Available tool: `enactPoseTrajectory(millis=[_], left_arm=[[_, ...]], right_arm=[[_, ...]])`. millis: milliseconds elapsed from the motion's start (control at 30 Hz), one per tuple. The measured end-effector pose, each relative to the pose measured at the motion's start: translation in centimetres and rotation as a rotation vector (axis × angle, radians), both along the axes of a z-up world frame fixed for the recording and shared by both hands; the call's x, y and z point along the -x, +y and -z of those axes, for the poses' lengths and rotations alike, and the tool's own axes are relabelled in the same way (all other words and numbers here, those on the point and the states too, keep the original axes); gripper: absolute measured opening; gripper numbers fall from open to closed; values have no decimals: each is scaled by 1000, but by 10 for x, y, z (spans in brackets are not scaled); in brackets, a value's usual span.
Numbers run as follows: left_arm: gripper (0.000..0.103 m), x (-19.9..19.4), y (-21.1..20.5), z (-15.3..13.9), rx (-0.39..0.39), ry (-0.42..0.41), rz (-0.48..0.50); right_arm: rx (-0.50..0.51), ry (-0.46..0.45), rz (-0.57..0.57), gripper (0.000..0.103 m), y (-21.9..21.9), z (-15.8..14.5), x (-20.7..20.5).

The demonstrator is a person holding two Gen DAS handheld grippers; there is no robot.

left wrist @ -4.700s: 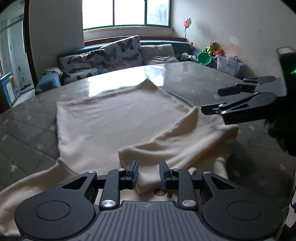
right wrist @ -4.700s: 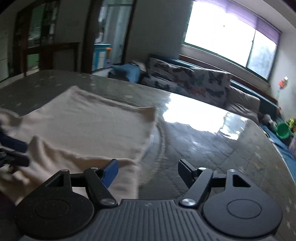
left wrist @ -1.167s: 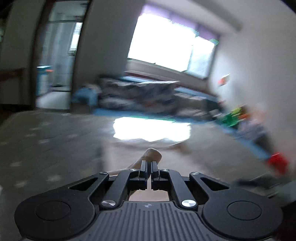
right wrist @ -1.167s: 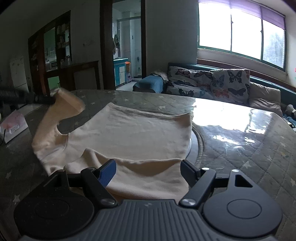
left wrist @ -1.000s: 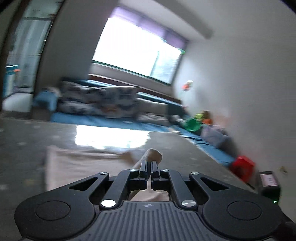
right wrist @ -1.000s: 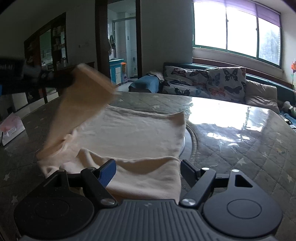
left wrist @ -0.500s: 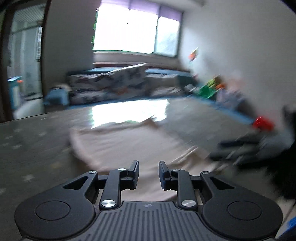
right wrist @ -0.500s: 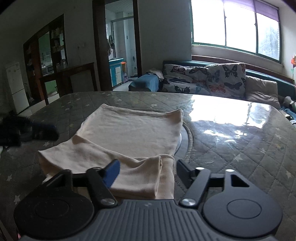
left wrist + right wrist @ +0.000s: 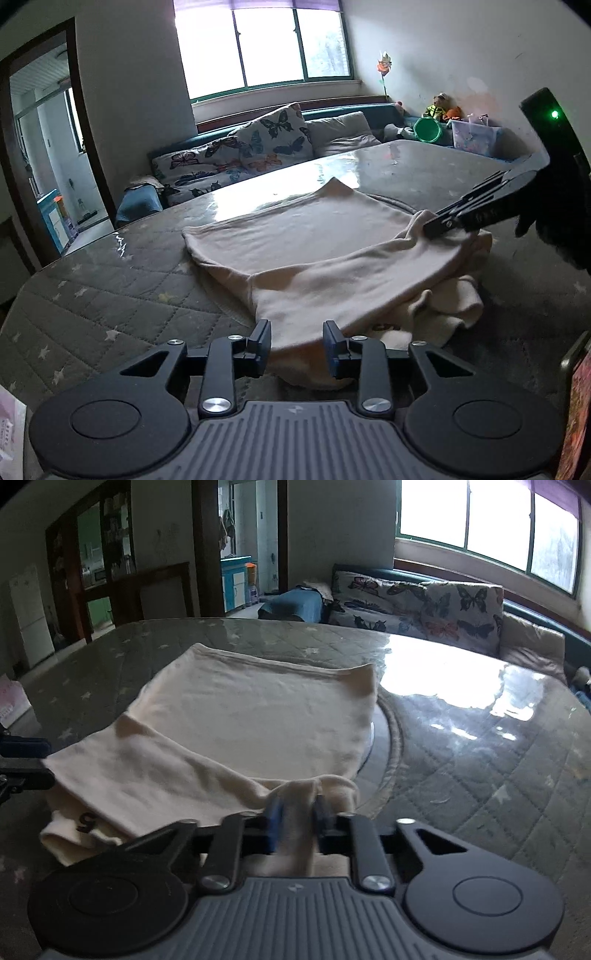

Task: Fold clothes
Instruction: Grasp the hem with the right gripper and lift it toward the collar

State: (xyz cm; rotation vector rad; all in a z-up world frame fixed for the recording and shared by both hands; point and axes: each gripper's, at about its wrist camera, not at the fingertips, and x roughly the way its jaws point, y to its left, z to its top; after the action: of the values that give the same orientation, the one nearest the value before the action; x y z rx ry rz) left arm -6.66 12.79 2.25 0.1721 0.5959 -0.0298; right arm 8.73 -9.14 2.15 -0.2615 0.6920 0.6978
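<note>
cream garment (image 9: 325, 254) lies part-folded on the quilted counter (image 9: 110, 295). soft, light, limp: grip at hems or corners. right gripper (image 9: 297, 821) jaws pinch its cuff; left gripper (image 9: 297, 343) jaws open, empty.

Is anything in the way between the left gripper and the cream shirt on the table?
Nothing visible. The left gripper hangs open with the cream shirt edge right between its jaws, while the right gripper already pinches the far corner.
</note>
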Motion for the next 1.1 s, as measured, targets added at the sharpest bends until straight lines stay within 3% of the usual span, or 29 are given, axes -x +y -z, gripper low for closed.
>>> enactPoseTrajectory(millis=[400, 600, 767, 867, 933, 1100], left_arm=[[34, 7, 8, 4, 37, -24, -34], [34, 24, -10, -10, 88, -92, 81], [34, 17, -25, -12, 112, -97, 150], [34, 2, -26, -10, 121, -84, 119], [34, -7, -22, -6, 109, -73, 49], [34, -14, 2, 7, 134, -7, -140]], right_arm=[[22, -163, -112, 8, 29, -59, 14], [-9, -309, -269, 8, 75, -118, 29], [-68, -397, -410, 8, 122, -162, 49], [-65, -419, -495, 8, 149, -172, 62], [-50, -434, -529, 8, 161, -172, 68], [-11, -400, -509, 8, 169, -153, 61]])
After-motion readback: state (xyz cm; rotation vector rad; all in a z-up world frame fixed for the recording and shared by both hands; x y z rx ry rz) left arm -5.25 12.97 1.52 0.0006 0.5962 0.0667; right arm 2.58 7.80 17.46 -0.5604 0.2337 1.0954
